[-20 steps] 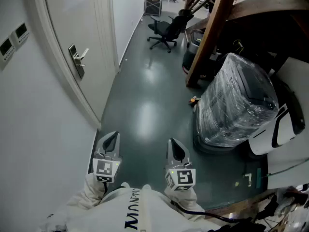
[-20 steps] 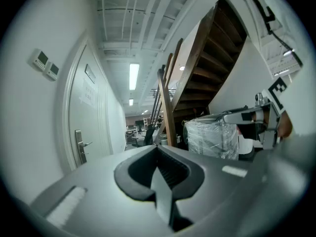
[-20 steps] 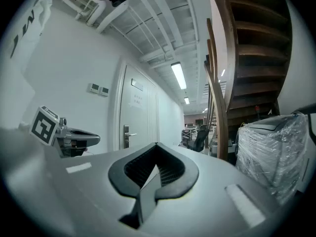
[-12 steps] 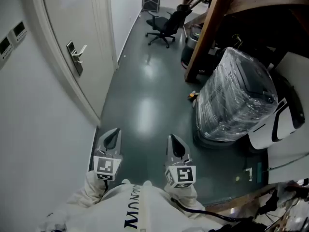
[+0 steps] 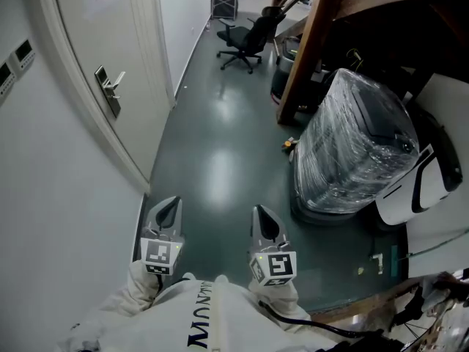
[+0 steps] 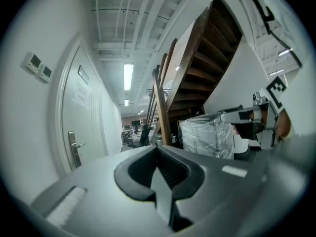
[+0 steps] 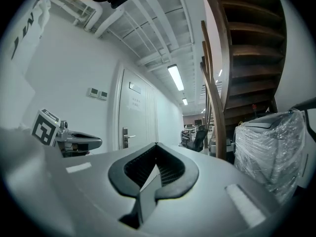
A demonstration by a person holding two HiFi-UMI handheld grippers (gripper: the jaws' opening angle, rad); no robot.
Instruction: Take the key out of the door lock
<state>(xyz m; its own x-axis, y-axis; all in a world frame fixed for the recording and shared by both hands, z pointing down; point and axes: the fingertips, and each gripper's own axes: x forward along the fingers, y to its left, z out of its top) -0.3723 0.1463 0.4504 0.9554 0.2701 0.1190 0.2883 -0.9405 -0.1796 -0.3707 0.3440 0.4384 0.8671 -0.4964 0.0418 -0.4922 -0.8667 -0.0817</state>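
Your left gripper [image 5: 169, 207] and right gripper [image 5: 263, 217] are closed, empty: bring the silver metal lock plate [image 5: 110, 97] (key too small to see) straight ahead of your jaws, then open.

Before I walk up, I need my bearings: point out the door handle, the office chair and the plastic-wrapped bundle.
door handle [image 5: 107, 92], head view, its backplate.
office chair [image 5: 258, 31], head view, its backrest.
plastic-wrapped bundle [image 5: 359, 145], head view, its front side.

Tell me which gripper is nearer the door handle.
Left. The left gripper is well short of the door handle, down-right of it in the head view; the right gripper sits beside the left, even farther right.
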